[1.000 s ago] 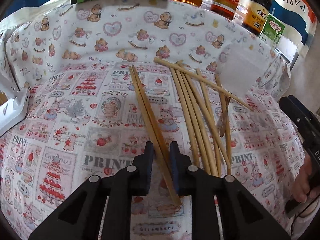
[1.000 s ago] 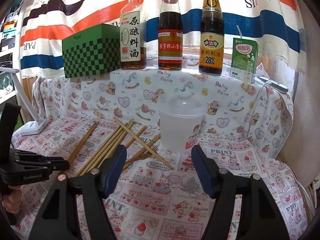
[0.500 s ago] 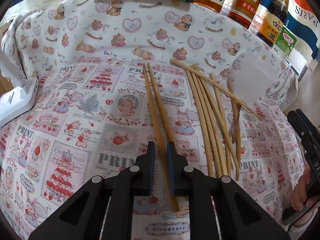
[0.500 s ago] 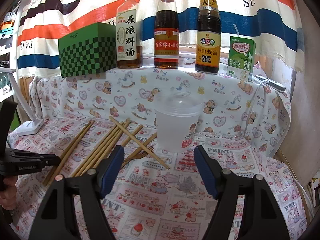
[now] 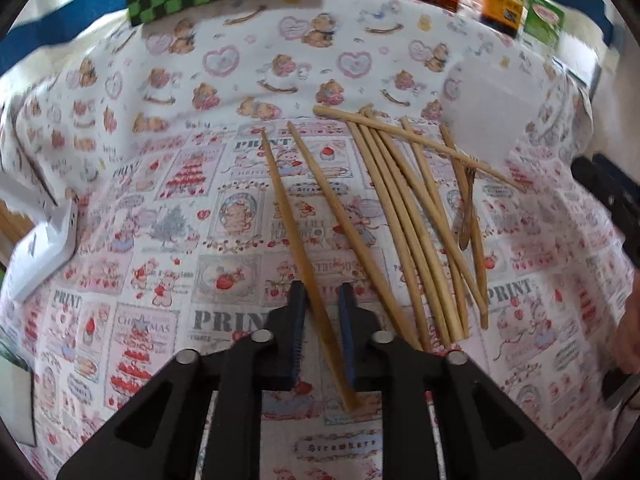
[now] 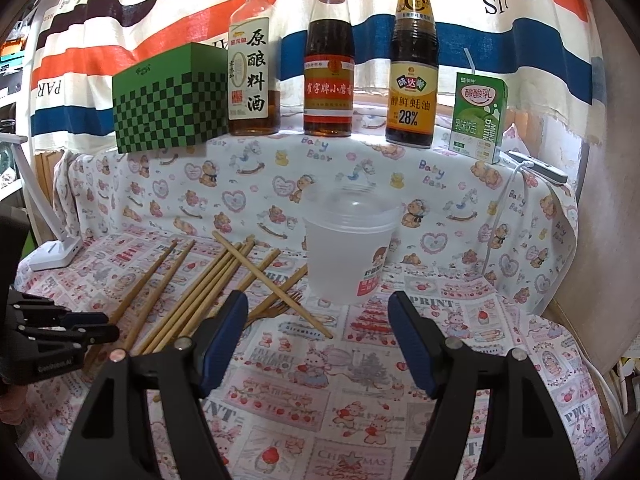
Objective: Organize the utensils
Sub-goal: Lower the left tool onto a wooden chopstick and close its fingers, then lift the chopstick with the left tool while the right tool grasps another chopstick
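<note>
Chopsticks lie scattered on the printed cloth (image 6: 360, 380) to the left of the clear plastic cup (image 6: 348, 248); one chopstick (image 5: 296, 236) runs between the fingers of the left gripper (image 5: 322, 312), whose jaws stand narrow around it with a small gap on each side; a second chopstick (image 5: 340, 224) lies just beside it, nearer the cup; the main bundle (image 5: 404, 220) rests closer still; the right gripper (image 6: 318, 320) hovers before the cup, jaws wide, holding nothing.

The left tongs (image 5: 322, 300) now stand slightly parted around one pale wooden chopstick (image 5: 298, 240), and its partner, another wooden chopstick (image 5: 340, 224), lies splayed apart to the right.
</note>
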